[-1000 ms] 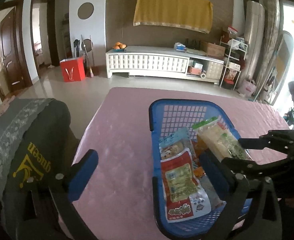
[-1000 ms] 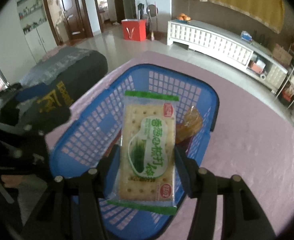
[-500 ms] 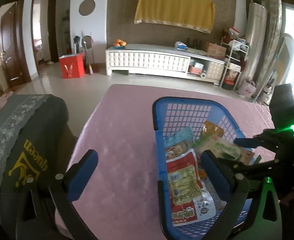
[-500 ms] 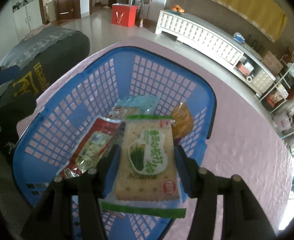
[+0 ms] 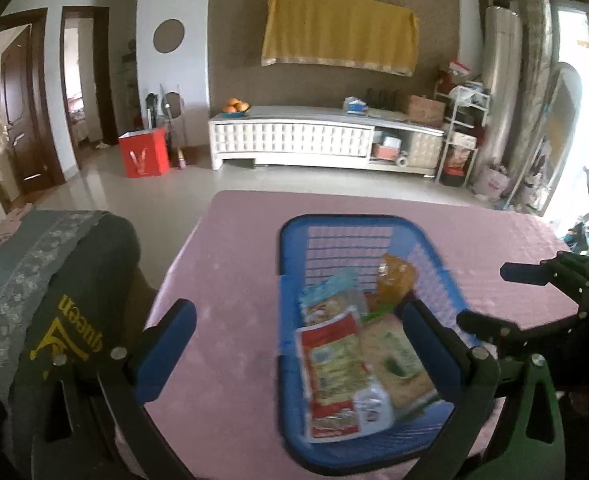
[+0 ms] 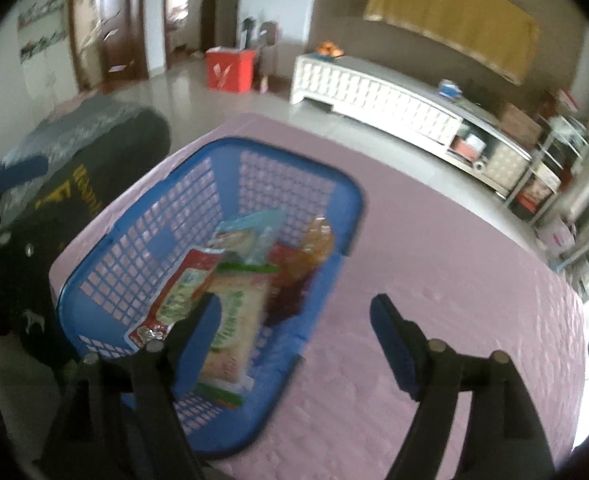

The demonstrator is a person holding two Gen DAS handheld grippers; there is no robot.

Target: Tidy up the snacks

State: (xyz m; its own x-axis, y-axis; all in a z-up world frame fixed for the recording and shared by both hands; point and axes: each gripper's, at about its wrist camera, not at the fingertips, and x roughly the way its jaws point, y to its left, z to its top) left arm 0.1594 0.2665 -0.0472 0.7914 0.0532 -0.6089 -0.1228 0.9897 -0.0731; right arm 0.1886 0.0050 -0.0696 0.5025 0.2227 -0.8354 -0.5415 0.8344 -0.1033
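Note:
A blue mesh basket (image 5: 290, 264) stands on the pink table. In it lie a red packet (image 5: 330, 368), a green-and-white cracker pack (image 5: 398, 360), a light blue pack (image 5: 330, 292) and an orange snack (image 5: 394, 276). My left gripper (image 5: 298, 340) hovers open over the basket's near left rim, holding nothing. My right gripper (image 6: 298, 340) is above the basket's (image 6: 350, 216) near right corner with its jaws opening and nothing between them. The cracker pack (image 6: 238, 320) rests free in the basket beside its left finger. The right gripper (image 5: 498, 298) also shows at the right edge of the left wrist view.
A chair with a dark cover and yellow lettering (image 5: 54, 300) stands against the table's left edge. Bare pink tablecloth (image 6: 434, 272) stretches right of the basket. Beyond the table are a white low cabinet (image 5: 294, 140) and a red bag (image 5: 144, 152) on the floor.
The right gripper lowered the cracker pack into the basket, let it go, spread its jaws and drew back up to the right. The left gripper shifted slightly.

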